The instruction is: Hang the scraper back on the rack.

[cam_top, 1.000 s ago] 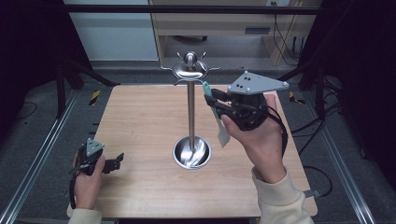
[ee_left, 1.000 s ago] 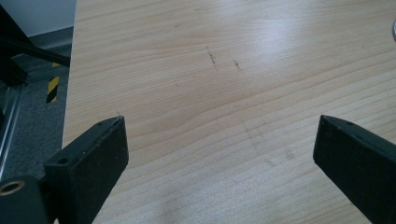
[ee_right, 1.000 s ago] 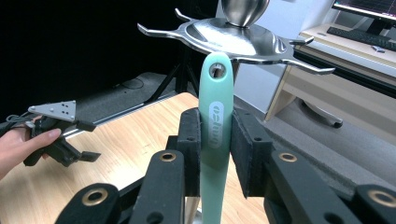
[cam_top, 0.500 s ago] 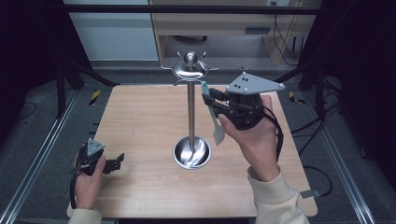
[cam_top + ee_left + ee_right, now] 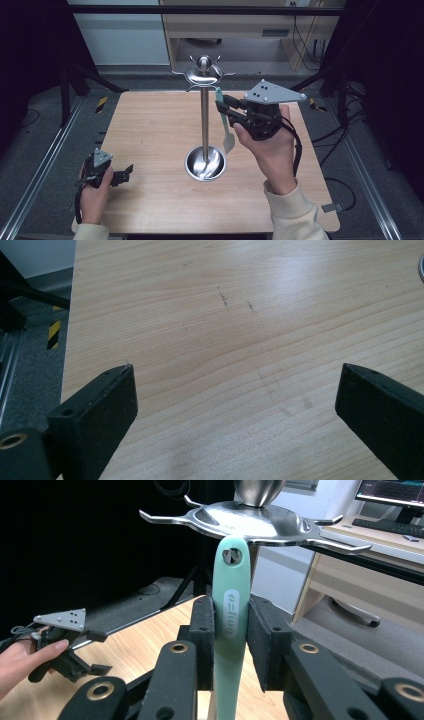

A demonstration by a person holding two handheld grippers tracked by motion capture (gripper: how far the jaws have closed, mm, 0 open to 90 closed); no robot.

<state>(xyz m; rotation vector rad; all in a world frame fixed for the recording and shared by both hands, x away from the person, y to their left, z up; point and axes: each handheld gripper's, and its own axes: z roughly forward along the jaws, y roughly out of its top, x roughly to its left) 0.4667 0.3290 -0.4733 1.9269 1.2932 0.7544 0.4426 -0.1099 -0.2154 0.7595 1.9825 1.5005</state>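
Observation:
A steel utensil stand (image 5: 205,125) rises from a round base (image 5: 189,165) at the table's middle, with hooked arms around its top (image 5: 260,522). My right gripper (image 5: 222,107) is shut on the handle of a mint-green spatula (image 5: 228,140), which hangs upright just right of the pole. In the right gripper view the pads (image 5: 202,630) press on both sides of the spatula's handle (image 5: 231,610), and a hook tip shows through the hole at its top end. My left gripper (image 5: 125,174) rests low at the table's front left, its jaws wide open over bare wood (image 5: 235,400).
The wooden table (image 5: 150,120) has metal rails (image 5: 45,165) along both sides. A desk (image 5: 240,30) stands behind the far edge. Cables trail on the floor at the right.
My right gripper has edged the spatula a little left, closer to the stand's pole. The left hand has stayed still.

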